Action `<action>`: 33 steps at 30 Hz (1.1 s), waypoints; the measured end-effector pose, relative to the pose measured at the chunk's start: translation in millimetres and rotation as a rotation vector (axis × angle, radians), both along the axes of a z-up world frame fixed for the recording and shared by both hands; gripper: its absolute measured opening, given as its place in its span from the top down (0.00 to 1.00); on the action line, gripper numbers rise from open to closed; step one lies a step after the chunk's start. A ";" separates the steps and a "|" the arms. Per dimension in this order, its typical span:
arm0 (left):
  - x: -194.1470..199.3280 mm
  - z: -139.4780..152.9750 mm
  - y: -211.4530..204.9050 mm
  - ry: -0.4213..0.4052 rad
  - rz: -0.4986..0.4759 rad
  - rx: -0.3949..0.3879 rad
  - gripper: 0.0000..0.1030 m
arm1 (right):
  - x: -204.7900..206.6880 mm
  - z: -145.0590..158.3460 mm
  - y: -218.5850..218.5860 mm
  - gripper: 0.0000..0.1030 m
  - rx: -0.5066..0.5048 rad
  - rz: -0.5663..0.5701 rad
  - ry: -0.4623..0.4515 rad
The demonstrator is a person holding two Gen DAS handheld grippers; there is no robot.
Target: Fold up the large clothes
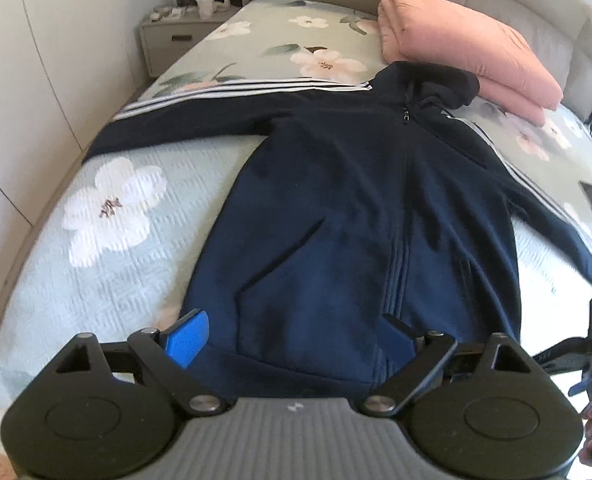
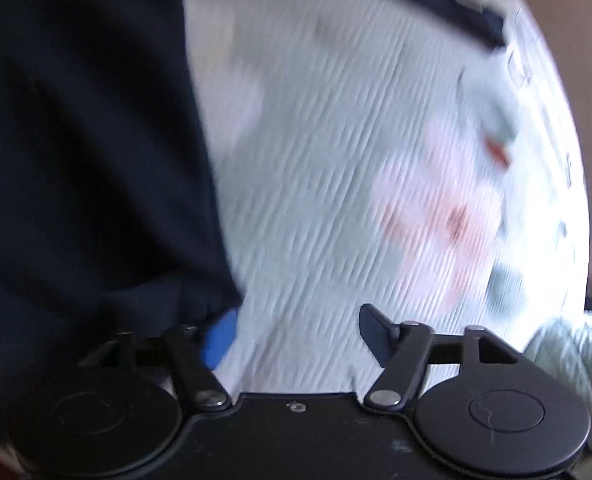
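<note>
Three white stripes on navy jacket [image 1: 336, 200] sleeves

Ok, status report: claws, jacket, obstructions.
Left claw open over jacket hem. Right claw open, empty, beside jacket edge. Jacket flat, sleeves spread. Pink blanket touching hood.

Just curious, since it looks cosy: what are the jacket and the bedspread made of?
Jacket: probably fleece or brushed knit; dark navy, matte, slightly fuzzy, with a zip. Bedspread: likely quilted or woven cotton; pale, floral-printed, with a raised ribbed texture.
</note>
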State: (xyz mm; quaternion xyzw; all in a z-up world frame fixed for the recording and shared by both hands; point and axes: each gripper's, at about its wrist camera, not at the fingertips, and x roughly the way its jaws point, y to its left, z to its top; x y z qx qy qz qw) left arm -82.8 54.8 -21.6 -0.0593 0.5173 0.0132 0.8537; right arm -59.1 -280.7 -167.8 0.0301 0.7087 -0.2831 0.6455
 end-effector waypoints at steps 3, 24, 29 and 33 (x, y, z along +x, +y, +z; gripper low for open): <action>9.7 -1.7 -1.5 -0.008 0.013 -0.013 0.11 | 12.1 12.0 -7.5 0.21 0.060 0.034 -0.091; 39.4 -25.8 -14.6 0.034 -0.026 -0.029 0.11 | 19.2 -59.2 -16.8 0.11 0.207 0.212 0.340; 39.7 -26.6 -15.7 0.040 -0.032 -0.018 0.11 | 24.6 -39.8 -15.5 0.11 0.071 0.286 0.354; 37.6 -23.4 -13.2 0.027 -0.020 -0.020 0.11 | 16.7 -33.6 -27.6 0.11 -0.035 0.309 0.424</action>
